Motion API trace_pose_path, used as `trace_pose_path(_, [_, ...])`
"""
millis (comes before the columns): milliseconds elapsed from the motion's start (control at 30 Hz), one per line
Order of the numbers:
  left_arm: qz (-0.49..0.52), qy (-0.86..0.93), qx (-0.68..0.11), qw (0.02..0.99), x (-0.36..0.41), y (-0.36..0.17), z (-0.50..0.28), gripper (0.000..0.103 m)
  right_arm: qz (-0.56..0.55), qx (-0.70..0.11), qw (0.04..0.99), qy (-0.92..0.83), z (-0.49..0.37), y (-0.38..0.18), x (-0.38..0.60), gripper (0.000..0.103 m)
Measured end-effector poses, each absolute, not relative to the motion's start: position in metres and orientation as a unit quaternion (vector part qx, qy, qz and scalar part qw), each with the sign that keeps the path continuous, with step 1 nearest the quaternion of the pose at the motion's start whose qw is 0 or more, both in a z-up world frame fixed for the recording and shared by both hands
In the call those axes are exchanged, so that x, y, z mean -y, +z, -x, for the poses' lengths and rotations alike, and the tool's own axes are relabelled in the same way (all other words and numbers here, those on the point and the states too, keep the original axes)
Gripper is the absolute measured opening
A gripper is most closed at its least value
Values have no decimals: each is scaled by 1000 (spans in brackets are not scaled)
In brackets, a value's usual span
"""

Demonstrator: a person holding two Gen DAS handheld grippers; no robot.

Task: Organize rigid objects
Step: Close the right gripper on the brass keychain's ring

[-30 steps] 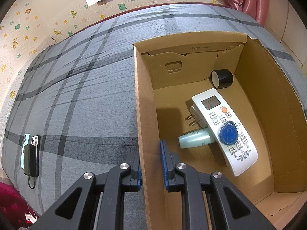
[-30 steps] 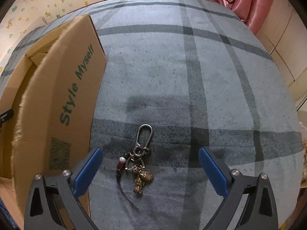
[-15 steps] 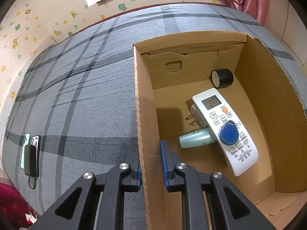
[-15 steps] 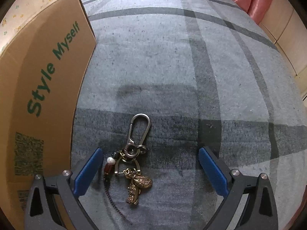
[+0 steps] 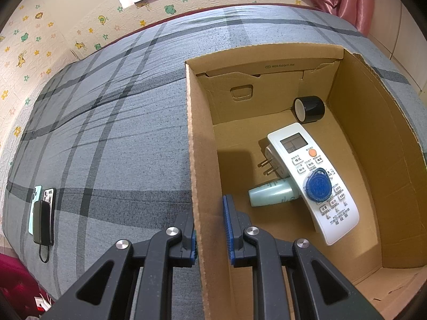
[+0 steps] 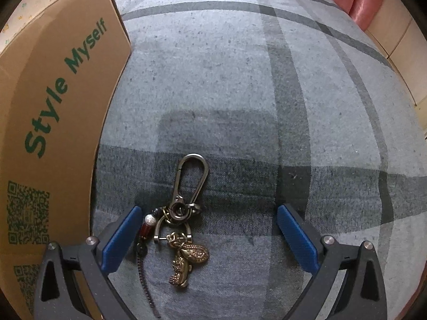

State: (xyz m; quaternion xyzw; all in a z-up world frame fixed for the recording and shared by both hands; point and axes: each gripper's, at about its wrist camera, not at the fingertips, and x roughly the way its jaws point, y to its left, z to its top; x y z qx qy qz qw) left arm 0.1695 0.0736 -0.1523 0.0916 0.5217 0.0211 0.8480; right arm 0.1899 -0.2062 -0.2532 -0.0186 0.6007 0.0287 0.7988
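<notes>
Where green: box [image 6: 53,106] "Style Myself"

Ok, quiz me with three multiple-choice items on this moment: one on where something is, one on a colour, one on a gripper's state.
1. Where is the keychain?
A. in the box
B. on the bedspread between the right gripper's fingers
C. on top of the remote

2. What colour is the tag lying on the remote?
A. blue
B. red
C. yellow

3. What is the left gripper doing?
A. hanging open above the box
B. holding the bottle
C. shut on the box wall

Answers:
1 B: the keychain lies on the grey plaid bedspread between the open blue pads of the right gripper, beside the box.
2 A: a blue teardrop tag rests on the white remote's buttons.
3 C: its pads sit either side of the cardboard wall, pressed against it.
</notes>
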Motion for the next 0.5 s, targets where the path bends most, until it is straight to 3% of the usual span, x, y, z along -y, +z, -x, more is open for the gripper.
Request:
trace_pose_path(167, [-91,21,-522,848,-74,-152,-170,17,23,-597,801,25,-189,-249,203,102])
trace_pose_path(200, [-91,21,-522,848,-73,-152,-170,17,24,-596,802,25,-188,-248,200,97])
trace_pose_path(267, [-92,22,-521,848,-73,-152,-169,17,26,-589,807,28,-184,-242,197,78])
trace_pose_path(333, [-93,22,-522,848,-73,-152,-170,17,21,-586,809,33,-183,-236,195,32])
trace_pose_path(367, [-92,22,-522,848,-74,-152,-170,17,16,-588,808,33,-182,-234,196,28])
trace_pose_path(400, [-91,22,-522,848,-74,-152,-170,17,11,-587,809,30,-181,-232,198,14])
trace_pose_path(500, [-91,22,-522,848,-74,-152,-169,17,3,-585,810,34,-180,-227,200,13])
